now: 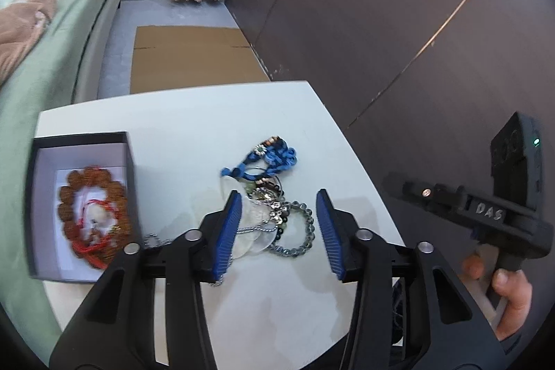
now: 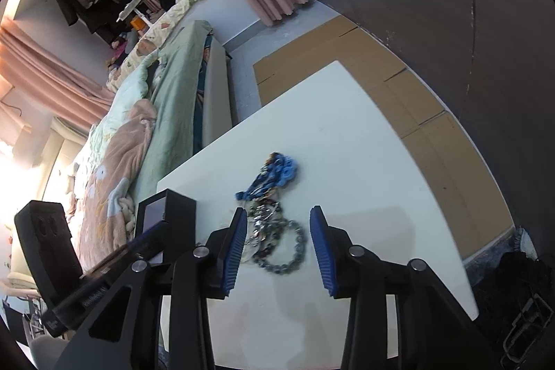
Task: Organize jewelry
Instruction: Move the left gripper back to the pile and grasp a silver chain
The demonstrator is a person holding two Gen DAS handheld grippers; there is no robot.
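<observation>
White table (image 1: 180,127) beside a bed is where the sorting is being done, and only a start can be counted: one brown bead bracelet (image 1: 91,214) with red cord is already laid in the dark box (image 1: 81,138), off to the left of the left gripper (image 1: 279,224). Everything else is left in a tangled pile (image 1: 267,196), blue cord piece (image 1: 269,158) at the far end, grey bead bracelet (image 1: 295,231) nearest. Both the left gripper and the right gripper (image 2: 278,245) are held partly open over it, nothing pinched.
</observation>
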